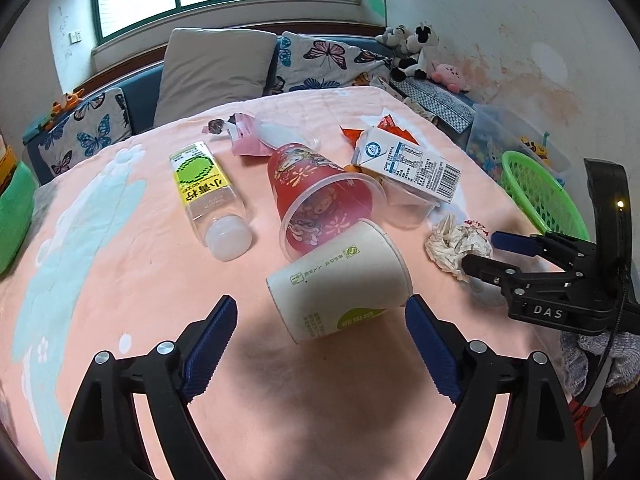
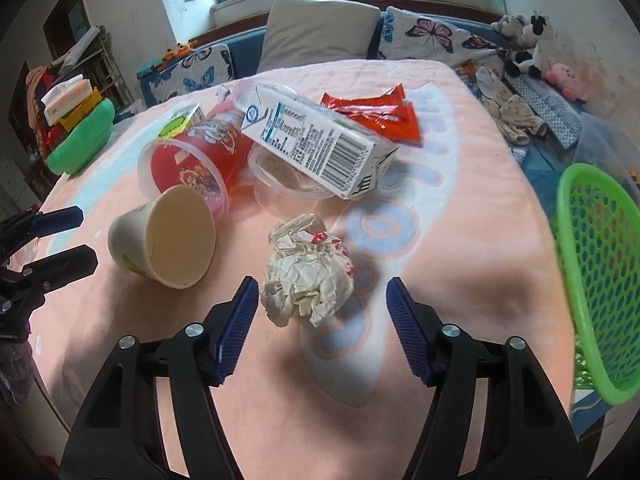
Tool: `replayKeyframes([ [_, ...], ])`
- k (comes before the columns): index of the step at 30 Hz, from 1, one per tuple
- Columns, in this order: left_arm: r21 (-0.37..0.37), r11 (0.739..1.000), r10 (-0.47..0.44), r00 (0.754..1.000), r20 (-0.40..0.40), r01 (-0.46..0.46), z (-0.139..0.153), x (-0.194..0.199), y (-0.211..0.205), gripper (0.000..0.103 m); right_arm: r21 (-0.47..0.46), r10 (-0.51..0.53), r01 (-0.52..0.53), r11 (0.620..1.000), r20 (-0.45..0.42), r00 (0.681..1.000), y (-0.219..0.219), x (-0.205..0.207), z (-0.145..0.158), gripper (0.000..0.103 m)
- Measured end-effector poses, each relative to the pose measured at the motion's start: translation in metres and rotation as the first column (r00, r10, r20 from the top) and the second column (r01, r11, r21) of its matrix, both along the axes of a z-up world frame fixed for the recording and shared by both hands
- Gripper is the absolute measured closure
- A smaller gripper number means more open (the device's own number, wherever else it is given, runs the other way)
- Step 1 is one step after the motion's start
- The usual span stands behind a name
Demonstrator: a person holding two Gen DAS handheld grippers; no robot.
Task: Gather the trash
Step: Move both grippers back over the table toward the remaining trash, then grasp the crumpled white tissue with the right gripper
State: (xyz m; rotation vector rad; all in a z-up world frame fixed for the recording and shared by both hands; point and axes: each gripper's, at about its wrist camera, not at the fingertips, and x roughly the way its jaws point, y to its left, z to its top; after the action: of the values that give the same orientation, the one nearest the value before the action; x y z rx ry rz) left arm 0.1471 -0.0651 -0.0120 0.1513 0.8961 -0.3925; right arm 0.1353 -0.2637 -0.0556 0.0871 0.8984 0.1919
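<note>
Black two-finger grippers (image 1: pixel 320 344) (image 2: pixel 320 320), ribbed blue pads, silver screws, white "DAS" lettering, grey knit sleeve (image 1: pixel 592 356).

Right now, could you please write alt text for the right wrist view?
The open right tool points down at a crumpled paper ball on a pink blanket. Behind it lie a white paper cup, a red cup and a milk carton; a green basket stands at the right.

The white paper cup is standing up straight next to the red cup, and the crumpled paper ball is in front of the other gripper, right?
Not quite. The white paper cup is lying on its side, its open mouth showing in the right wrist view. It is next to the red cup, and the crumpled paper ball does lie in front of the right gripper.
</note>
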Motion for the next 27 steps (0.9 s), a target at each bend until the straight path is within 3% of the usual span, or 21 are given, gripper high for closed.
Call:
replayKeyframes([
  [11, 0.036, 0.996, -0.086, 0.996, 0.008, 0.085, -0.01, 0.009, -0.011, 0.016, -0.003, 0.03, -0.03, 1.0, -0.002, 1.0, 0.007, 0.0, 0.0, 0.06],
  [21, 0.059, 0.987, -0.151, 0.989, 0.0, 0.151, -0.023, 0.02, -0.016, 0.016, -0.021, 0.028, -0.028, 0.999, 0.034, 0.999, -0.001, -0.014, 0.018, 0.061],
  [27, 0.036, 0.984, -0.176, 0.984, -0.027, 0.177, -0.03, 0.028, -0.016, 0.016, -0.028, 0.028, -0.027, 0.999, 0.04, 0.999, -0.004, -0.02, 0.022, 0.061],
])
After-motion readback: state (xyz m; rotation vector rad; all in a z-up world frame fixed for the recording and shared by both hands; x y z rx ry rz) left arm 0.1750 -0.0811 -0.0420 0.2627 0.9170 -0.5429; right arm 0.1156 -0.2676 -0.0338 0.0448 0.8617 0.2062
